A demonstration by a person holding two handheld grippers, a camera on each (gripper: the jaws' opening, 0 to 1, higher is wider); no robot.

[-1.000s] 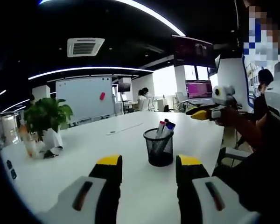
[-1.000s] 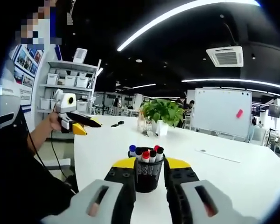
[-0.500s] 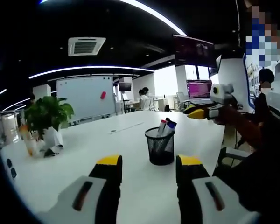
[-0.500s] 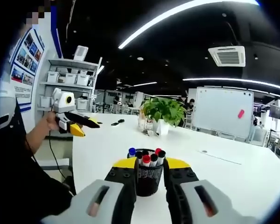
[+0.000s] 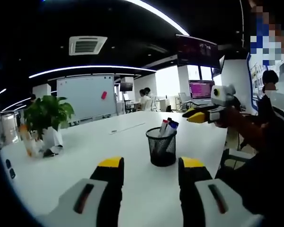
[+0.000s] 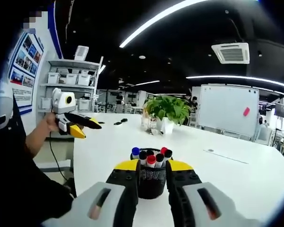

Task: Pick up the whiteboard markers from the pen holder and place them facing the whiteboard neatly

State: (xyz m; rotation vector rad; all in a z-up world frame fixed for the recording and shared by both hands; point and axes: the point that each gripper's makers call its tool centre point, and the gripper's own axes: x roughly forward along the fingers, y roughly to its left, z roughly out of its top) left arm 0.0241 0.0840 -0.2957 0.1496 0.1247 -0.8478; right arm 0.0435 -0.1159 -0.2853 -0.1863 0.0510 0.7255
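A black mesh pen holder (image 5: 161, 147) stands on the white table (image 5: 109, 156), with several whiteboard markers (image 5: 166, 126) sticking out of it. My left gripper (image 5: 151, 164) is open, short of the holder, with nothing between its jaws. My right gripper (image 5: 199, 115) hangs to the right of the holder and above it, apart from it. In the right gripper view the holder (image 6: 151, 180) and its capped markers (image 6: 152, 156) show through the gap of my open right gripper (image 6: 153, 166). The left gripper (image 6: 78, 126) hovers at the table's left edge. The whiteboard (image 5: 85, 97) stands beyond the table.
A potted plant (image 5: 45, 117) sits on the table's far left; it appears again as the plant (image 6: 168, 109) ahead of the holder. A thin pen-like strip (image 6: 226, 156) lies on the table to the right. People sit at monitors (image 5: 201, 89) behind.
In the left gripper view the right gripper has drifted a little left, toward the holder. In the right gripper view the holder has come slightly closer. Nothing was taken hold of.
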